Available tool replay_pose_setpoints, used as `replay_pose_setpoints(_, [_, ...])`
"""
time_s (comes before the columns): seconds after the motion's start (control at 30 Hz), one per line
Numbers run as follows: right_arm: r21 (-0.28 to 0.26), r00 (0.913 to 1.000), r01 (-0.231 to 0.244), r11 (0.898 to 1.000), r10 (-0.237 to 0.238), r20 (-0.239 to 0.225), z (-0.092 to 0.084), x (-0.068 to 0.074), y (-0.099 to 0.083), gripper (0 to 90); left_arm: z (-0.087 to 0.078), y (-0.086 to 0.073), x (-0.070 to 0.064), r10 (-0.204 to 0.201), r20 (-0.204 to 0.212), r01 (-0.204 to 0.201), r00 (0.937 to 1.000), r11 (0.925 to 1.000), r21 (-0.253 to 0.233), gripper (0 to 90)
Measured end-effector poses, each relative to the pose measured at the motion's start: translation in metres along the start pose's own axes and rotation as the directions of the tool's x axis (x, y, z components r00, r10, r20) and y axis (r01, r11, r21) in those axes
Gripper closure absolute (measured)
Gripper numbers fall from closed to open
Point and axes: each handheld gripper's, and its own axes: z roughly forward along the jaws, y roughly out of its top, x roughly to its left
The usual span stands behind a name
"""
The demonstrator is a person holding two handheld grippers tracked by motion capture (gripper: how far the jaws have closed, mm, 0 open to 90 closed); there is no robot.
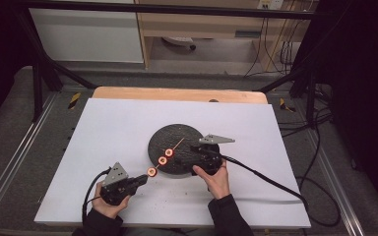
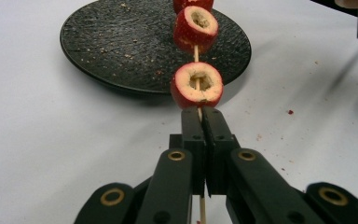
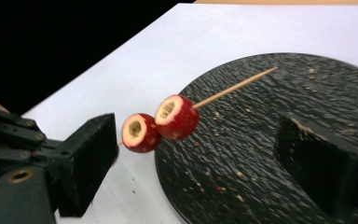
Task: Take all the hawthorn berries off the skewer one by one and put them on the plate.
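Note:
A thin wooden skewer carries three red, hollowed fruit pieces and slants from the table up over a black round plate. My left gripper is shut on the skewer's bare lower end, just below the nearest fruit; its jaws meet around the stick. My right gripper hovers over the plate's right part with its jaws wide apart and nothing between them. In the right gripper view two fruits and the pointed tip lie ahead of that gripper.
White paper covers the wooden table, whose far edge shows. Red crumbs dot the plate and the paper near it. Cables trail from both grippers toward the front and right. A black frame stands around the table.

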Motion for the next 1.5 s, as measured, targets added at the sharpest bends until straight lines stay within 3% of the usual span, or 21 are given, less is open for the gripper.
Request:
replay_pose_setpoints(0.37, [-0.013, 0.9981, -0.057, 0.998, 0.056, -0.024, 0.024, 0.000, 0.001, 34.1, 0.000, 0.001, -0.002, 0.005, 0.000, -0.005, 1.0000, 1.0000, -0.007, 88.4])
replay_pose_setpoints(0.87, [0.001, 0.9881, -0.126, 0.992, 0.126, -0.089, 0.031, -0.003, -0.002, 59.4, 0.000, 0.001, -0.004, 0.018, -0.003, -0.018, 0.9998, 0.9996, -0.020, 88.4])
replay_pose_setpoints(1.17, [0.003, 0.9831, -0.152, 0.988, 0.152, -0.102, 0.028, -0.003, 0.000, 62.3, -0.001, 0.001, -0.005, 0.019, 0.000, -0.019, 0.9998, 0.9993, -0.033, 88.4])
replay_pose_setpoints(1.5, [-0.036, 0.9871, -0.146, 0.989, 0.143, -0.073, 0.019, -0.005, 0.012, 62.5, -0.003, 0.002, -0.005, 0.018, 0.006, -0.017, 0.9998, 0.9988, -0.047, 88.4])
